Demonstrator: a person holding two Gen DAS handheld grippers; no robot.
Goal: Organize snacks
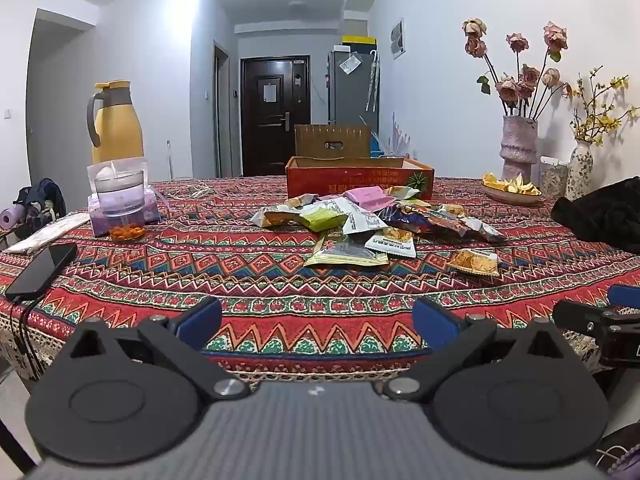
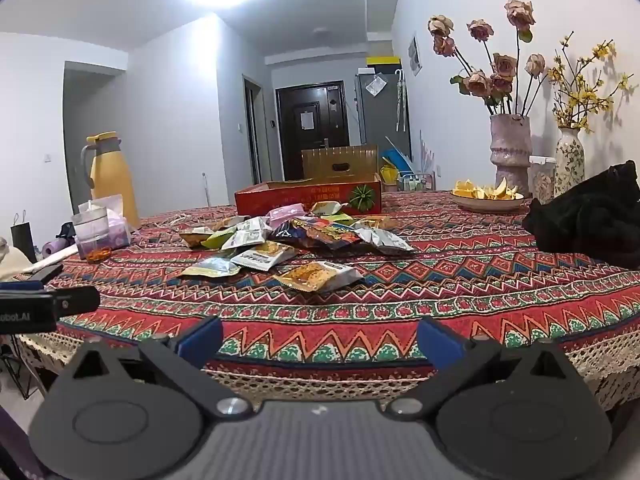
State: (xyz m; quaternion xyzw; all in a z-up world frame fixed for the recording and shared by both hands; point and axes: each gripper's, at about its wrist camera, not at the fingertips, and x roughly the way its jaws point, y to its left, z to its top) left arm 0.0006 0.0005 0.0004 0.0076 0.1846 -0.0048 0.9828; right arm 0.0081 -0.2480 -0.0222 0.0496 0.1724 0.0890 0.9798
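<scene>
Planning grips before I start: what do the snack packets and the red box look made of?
Snack packets: thin foil or plastic film, glossy, judging by crinkles and silvery glints. Red box: printed cardboard, matte; its raised flap shows plain brown board with a cut handle slot.

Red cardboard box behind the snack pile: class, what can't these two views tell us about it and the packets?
- Red cardboard box: inside hidden by its front wall, both views.
- Heaped foil snack packets: lower ones covered; print too small.
- Black phone: screen dark.
</scene>
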